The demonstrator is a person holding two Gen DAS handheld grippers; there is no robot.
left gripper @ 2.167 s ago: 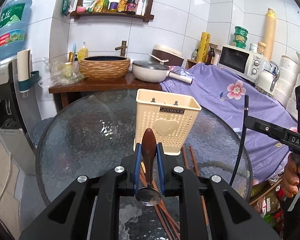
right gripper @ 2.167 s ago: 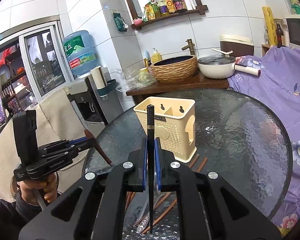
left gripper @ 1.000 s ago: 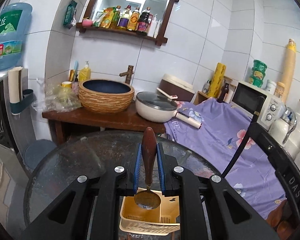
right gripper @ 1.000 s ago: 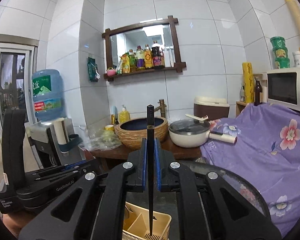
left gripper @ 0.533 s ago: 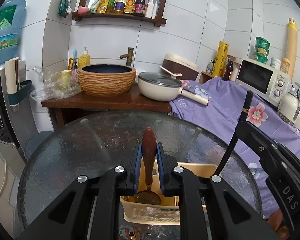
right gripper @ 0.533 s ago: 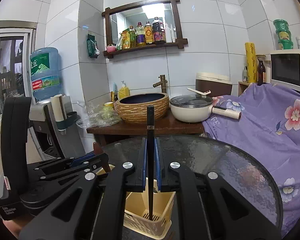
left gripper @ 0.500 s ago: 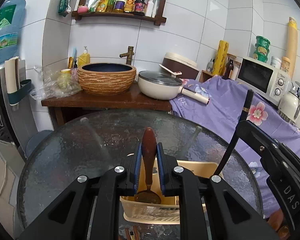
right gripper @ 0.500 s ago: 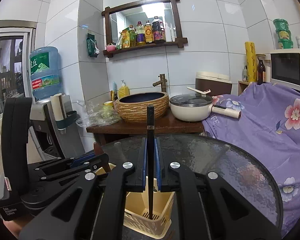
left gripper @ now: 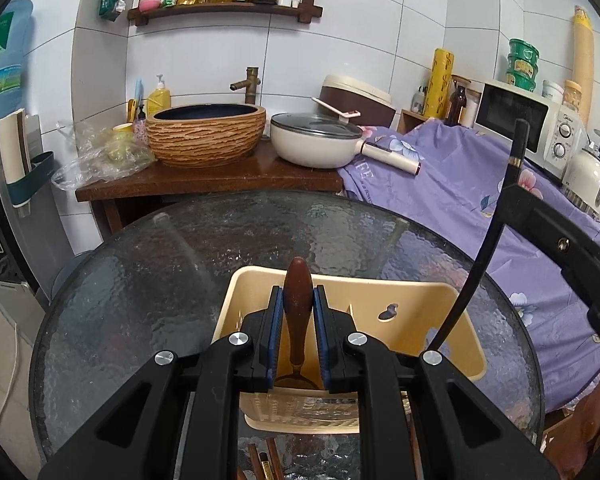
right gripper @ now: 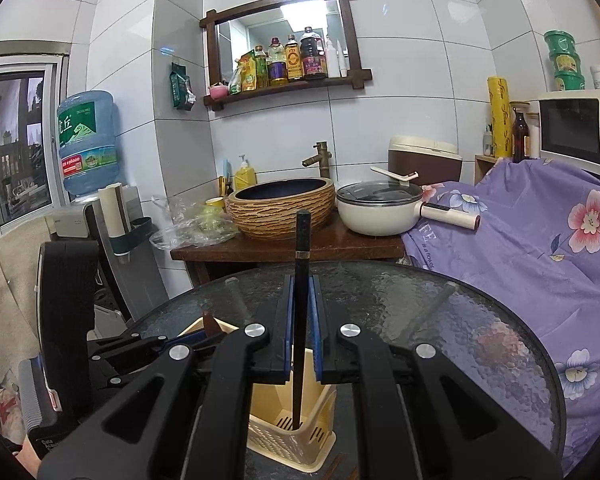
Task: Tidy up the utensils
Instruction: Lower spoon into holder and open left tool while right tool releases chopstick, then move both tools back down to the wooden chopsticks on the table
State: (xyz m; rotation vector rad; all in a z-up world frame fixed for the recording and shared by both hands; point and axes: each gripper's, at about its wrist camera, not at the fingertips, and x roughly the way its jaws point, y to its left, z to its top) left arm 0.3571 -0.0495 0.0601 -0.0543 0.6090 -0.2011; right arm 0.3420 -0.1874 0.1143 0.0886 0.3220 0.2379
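Our left gripper (left gripper: pixel 298 336) pinches a brown wooden-handled spoon (left gripper: pixel 297 312), bowl inside the cream perforated plastic utensil holder (left gripper: pixel 412 300). At three o'clock, our right gripper (right gripper: pixel 301 336) clamps a black chopstick (right gripper: pixel 300 320), tip in the holder's compartment.

Spoon (left gripper: pixel 298 320) bowel partly hidden between gripper pads. Chopsticks (left gripper: pixel 266 460) on glass table (left gripper: pixel 140 280) near edge cut off by frame bottom. Shelf bottle (right gripper: pixel 294 60) labels illegible.

I count one cream utensil holder (left gripper: pixel 412 308) at lower centre, one wooden-handled spoon (left gripper: pixel 298 300), one black chopstick (right gripper: pixel 301 280), two grippers, one pan (left gripper: pixel 316 142) at upper centre, and three stacked green tubs (left gripper: pixel 522 64) at upper right.
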